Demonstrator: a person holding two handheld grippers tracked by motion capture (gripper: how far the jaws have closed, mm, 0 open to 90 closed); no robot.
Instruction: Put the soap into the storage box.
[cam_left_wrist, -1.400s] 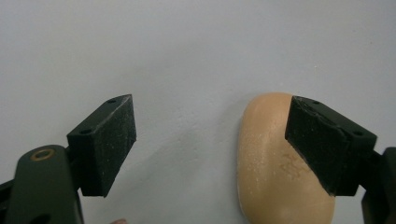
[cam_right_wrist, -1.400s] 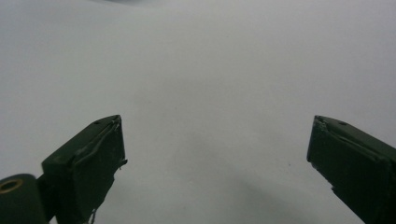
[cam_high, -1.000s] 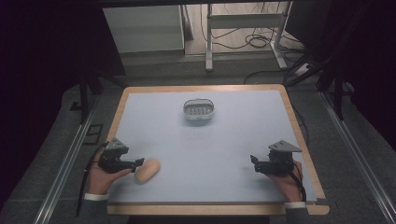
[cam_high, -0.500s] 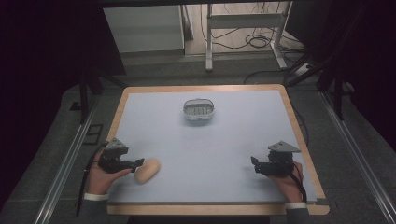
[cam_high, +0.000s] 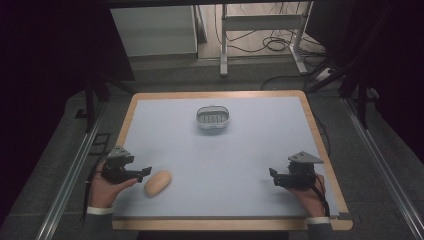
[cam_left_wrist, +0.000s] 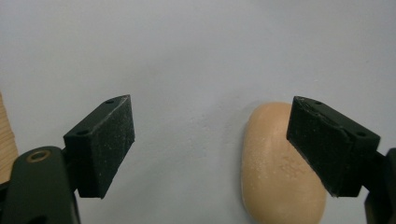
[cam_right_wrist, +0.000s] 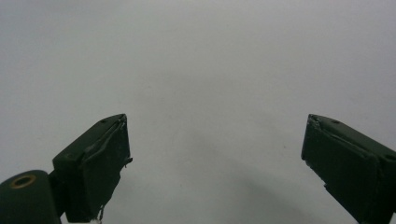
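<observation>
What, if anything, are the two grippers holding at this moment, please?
Nothing: the left gripper stands open beside the tan oval soap bar, and the right gripper is open over bare table.

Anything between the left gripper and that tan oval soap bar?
Nothing visible. The left gripper is open, and the tan oval soap bar lies on bare blue-grey table beside its right-hand jaw, partly behind it.

Tan oval bread roll (cam_high: 158, 183), smooth, lying flat on the pale blue table, near front-left corner

Small grey basket (cam_high: 213, 119) far on pale blue table (cam_high: 250, 160), wooden rim
</observation>
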